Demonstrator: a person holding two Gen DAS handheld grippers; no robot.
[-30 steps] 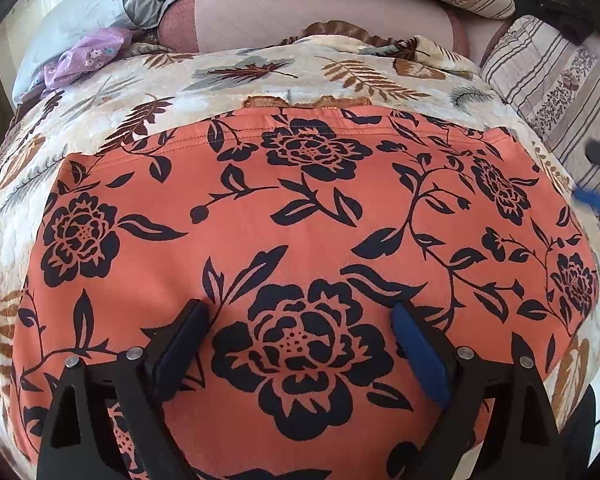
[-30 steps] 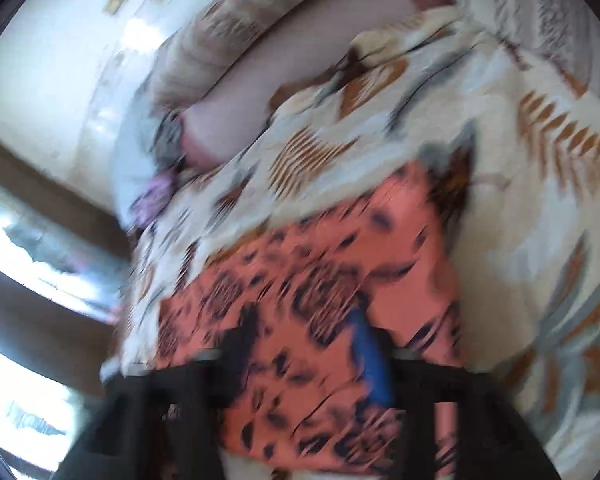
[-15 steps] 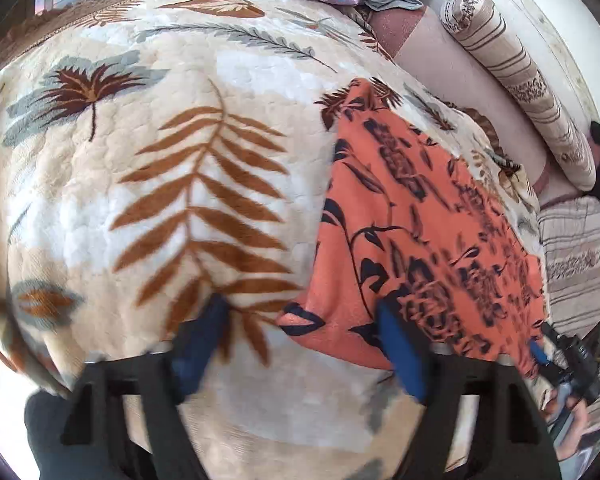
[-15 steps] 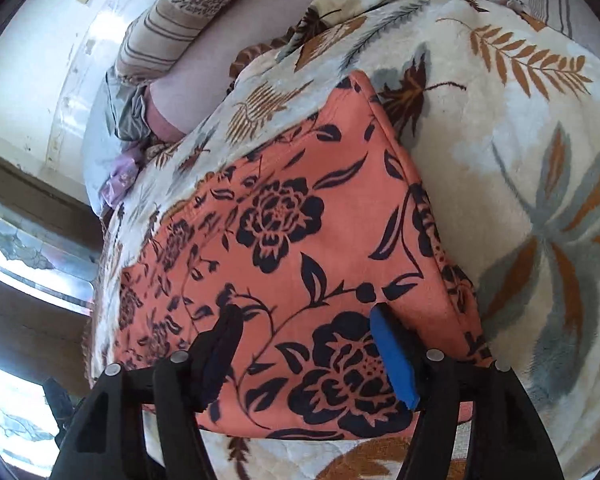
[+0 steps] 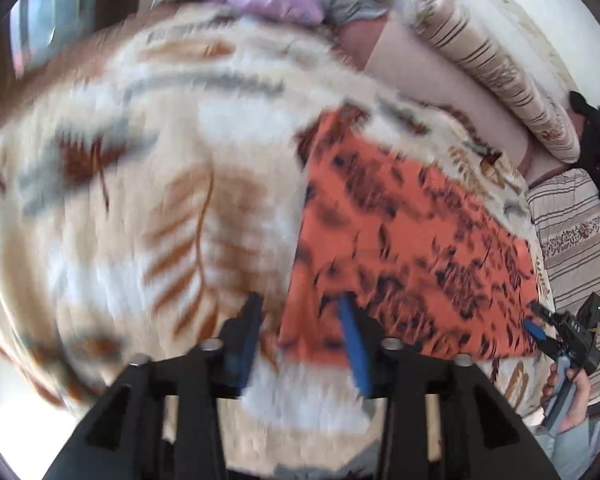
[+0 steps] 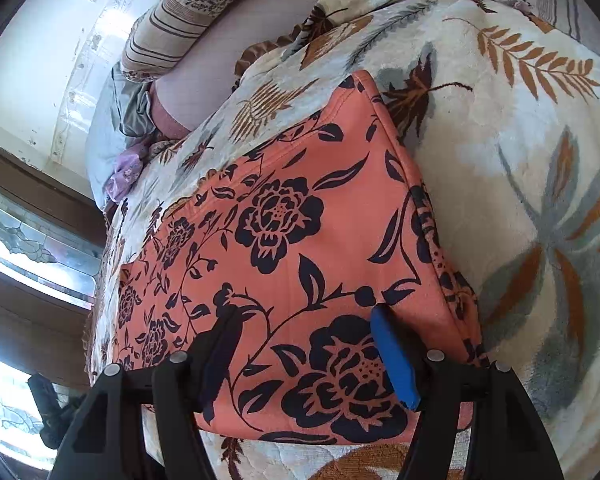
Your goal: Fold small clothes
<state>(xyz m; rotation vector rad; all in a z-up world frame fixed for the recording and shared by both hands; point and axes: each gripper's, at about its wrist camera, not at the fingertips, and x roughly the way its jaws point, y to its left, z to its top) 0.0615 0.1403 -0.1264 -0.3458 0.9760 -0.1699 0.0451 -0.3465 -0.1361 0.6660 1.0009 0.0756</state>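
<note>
The orange floral garment (image 6: 300, 248) lies flat on the leaf-patterned blanket (image 6: 520, 184) of the bed. My right tool (image 6: 304, 344) hangs open over its near right corner. My left tool (image 5: 300, 332) stands open astride its near left corner, gripping nothing; that view is blurred.

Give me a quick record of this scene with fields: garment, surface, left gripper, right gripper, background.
garment: orange floral cloth, lying flat
surface: leaf-patterned blanket
left gripper: open, at the cloth's near corner, view blurred
right gripper: open, over the cloth's near edge
background: striped bolster, purple cloth
</note>
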